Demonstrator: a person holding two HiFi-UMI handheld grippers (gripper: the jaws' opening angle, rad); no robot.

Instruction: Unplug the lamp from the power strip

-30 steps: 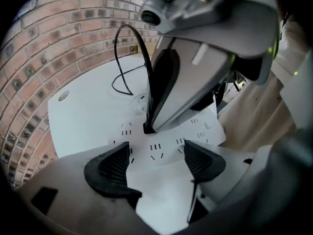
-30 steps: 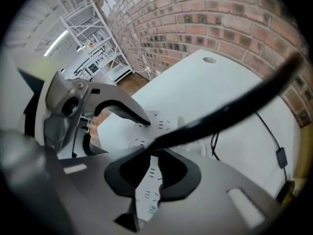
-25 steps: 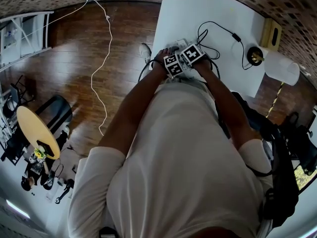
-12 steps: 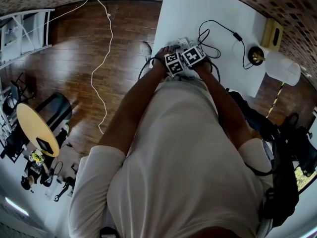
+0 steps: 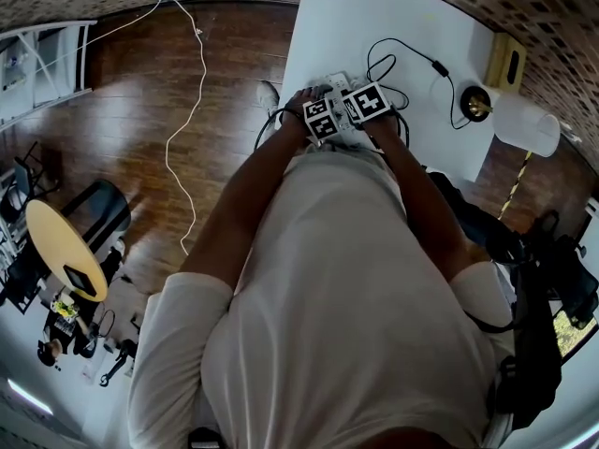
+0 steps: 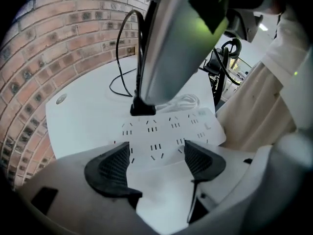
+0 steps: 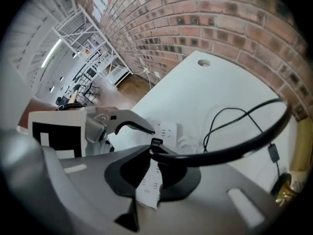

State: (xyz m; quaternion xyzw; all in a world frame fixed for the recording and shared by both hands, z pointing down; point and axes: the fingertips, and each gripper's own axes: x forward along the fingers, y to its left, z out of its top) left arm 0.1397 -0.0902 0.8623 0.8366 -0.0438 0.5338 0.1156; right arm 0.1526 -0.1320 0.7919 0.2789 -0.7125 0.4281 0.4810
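Note:
A white power strip [image 6: 171, 131] lies on the white table [image 5: 393, 17]. My left gripper [image 6: 155, 163] stands open over its near edge, one pad on each side. My right gripper [image 7: 155, 155] is shut on the lamp's black plug [image 7: 155, 144], and the black cord [image 7: 230, 148] runs off to the right. In the right gripper view the plug looks lifted off the strip [image 7: 166, 130]. In the left gripper view the plug [image 6: 143, 107] hangs at the strip's far row. In the head view both grippers sit side by side, the left gripper [image 5: 325, 101] next to the right gripper [image 5: 360, 87].
The cord loops across the table past an inline switch [image 5: 438, 66] to the lamp's brass base [image 5: 475, 104] and white shade [image 5: 529, 124]. A brick wall runs behind the table. A white cable [image 5: 187, 110] trails over the wooden floor on the left. A dark bag [image 5: 543, 279] lies at right.
My right gripper has risen a little with the plug, and its cube now stands slightly apart from the left one. The left gripper has stayed on the strip.

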